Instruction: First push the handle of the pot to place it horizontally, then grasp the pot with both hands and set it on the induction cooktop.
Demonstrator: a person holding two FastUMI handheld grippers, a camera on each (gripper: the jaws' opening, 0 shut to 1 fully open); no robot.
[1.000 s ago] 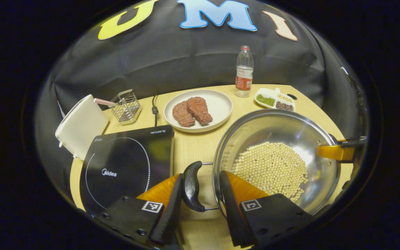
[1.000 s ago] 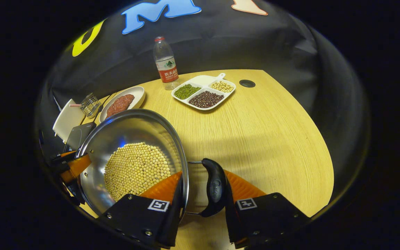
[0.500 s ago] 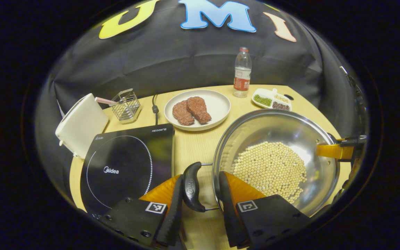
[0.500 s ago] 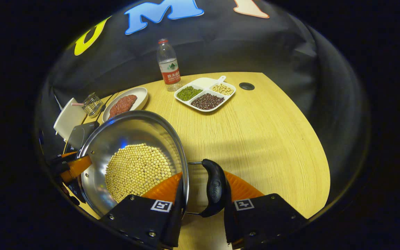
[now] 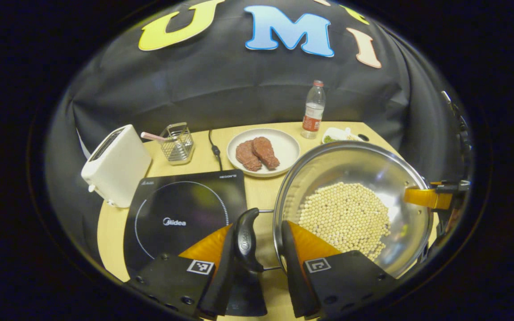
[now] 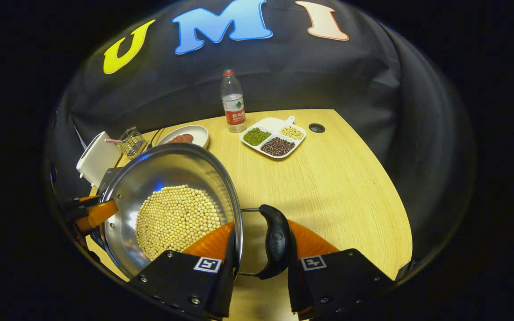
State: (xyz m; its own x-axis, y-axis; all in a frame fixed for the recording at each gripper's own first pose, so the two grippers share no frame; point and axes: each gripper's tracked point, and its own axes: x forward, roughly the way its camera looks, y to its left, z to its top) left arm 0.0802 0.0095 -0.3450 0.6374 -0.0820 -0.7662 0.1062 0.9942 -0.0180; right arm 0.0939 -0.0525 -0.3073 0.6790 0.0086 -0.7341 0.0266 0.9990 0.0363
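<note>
A steel pot (image 5: 350, 171) with soybeans (image 5: 344, 214) in it hangs above the wooden table, held at both side handles. My left gripper (image 5: 257, 263) is shut on the pot, one finger outside the black left handle (image 5: 244, 238), the other inside the rim. My right gripper (image 6: 259, 263) grips the same way across the rim and the black right handle (image 6: 277, 243). Each view shows the other gripper at the pot's far edge, the right gripper (image 5: 426, 198) and the left gripper (image 6: 92, 214). The black induction cooktop (image 5: 181, 214) lies left of the pot.
A white toaster (image 5: 116, 165) and a wire rack (image 5: 177, 143) stand behind the cooktop, with a cable (image 5: 214, 149) beside them. Further back are a plate of meat (image 5: 263, 151), a water bottle (image 5: 312, 109) and a divided dish of beans (image 6: 275, 136).
Both grippers have risen with the pot between them, so the table and its things look smaller and farther. The cooktop now sits closer under the left handle.
</note>
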